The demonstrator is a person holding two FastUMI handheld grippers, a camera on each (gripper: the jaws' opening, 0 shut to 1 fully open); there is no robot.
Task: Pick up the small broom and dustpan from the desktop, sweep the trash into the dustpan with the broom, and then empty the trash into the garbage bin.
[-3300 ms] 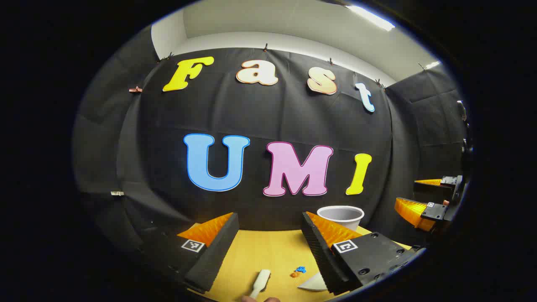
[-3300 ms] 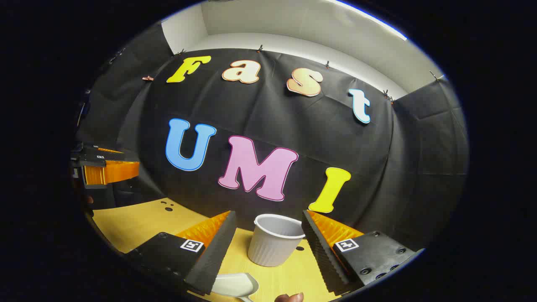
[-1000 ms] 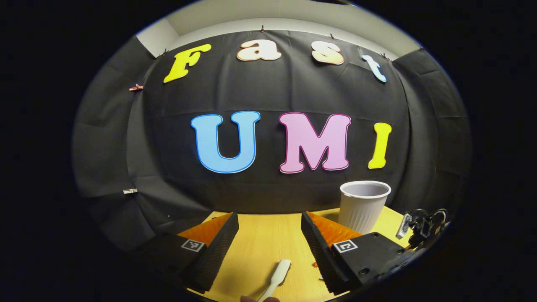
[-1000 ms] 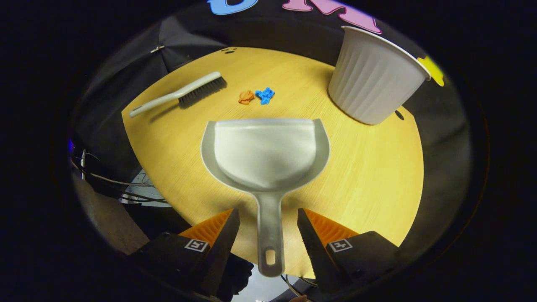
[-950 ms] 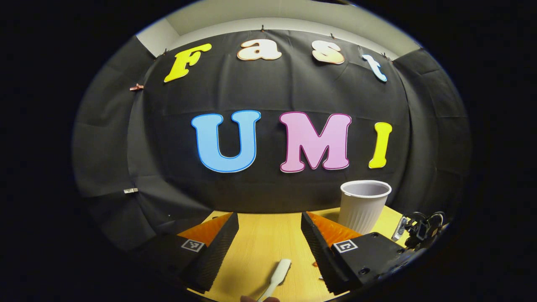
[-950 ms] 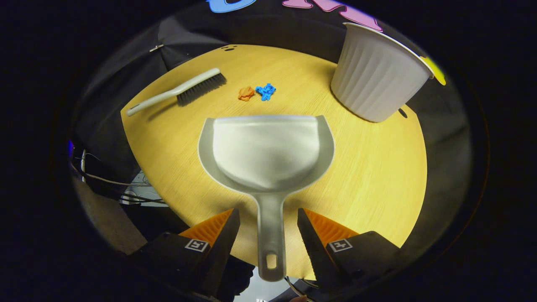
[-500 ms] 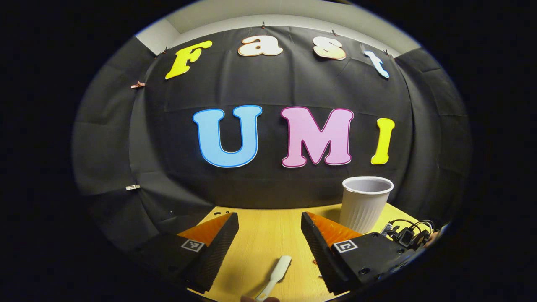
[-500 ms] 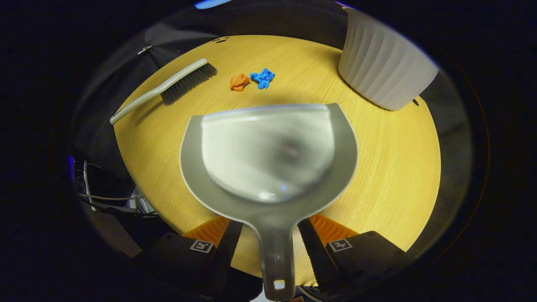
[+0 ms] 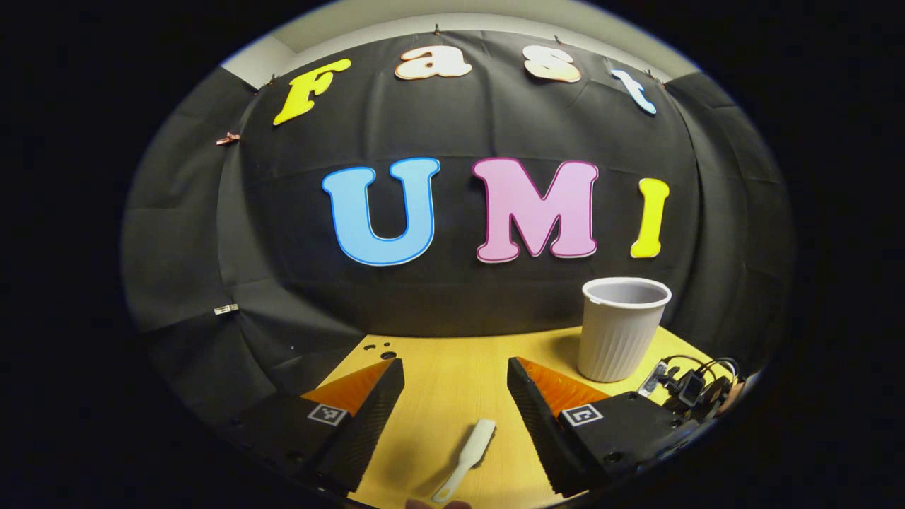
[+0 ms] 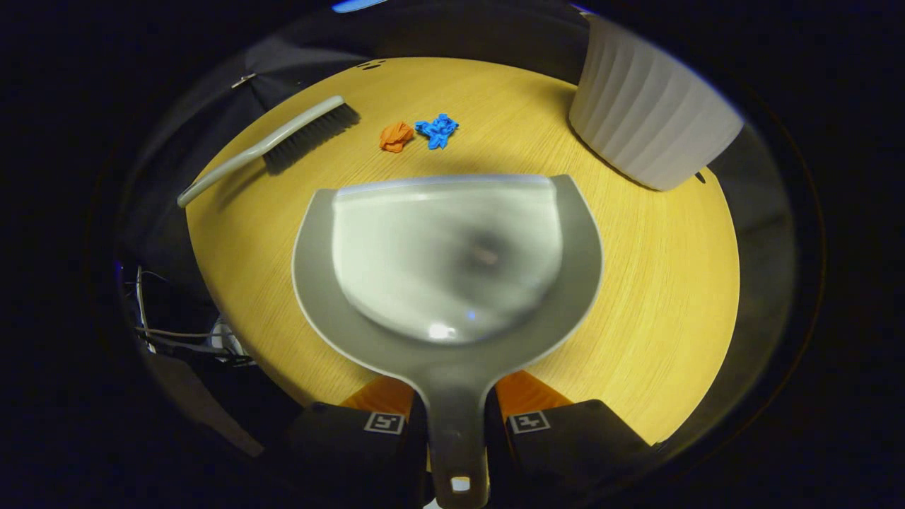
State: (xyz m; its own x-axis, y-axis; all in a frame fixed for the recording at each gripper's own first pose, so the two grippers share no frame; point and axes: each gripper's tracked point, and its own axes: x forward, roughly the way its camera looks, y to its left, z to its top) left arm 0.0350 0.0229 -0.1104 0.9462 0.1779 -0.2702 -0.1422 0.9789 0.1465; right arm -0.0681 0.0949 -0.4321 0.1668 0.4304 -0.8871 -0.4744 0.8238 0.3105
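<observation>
The right hand-held gripper [image 10: 456, 431] has closed its two fingers on the handle of the grey dustpan [image 10: 452, 261], whose pan lies on the round worktop [image 10: 657, 297]. The left hand-held gripper [image 9: 456, 410] is wide open and holds nothing; the small broom [image 9: 466, 456] lies below it. The orange scrap [image 10: 396, 136] and blue scrap [image 10: 437, 131] lie just beyond the pan's lip, near the garbage bin [image 10: 650, 127]. I think the thin handle could twist in the grip when lifted, and the lip could push the scraps away.
</observation>
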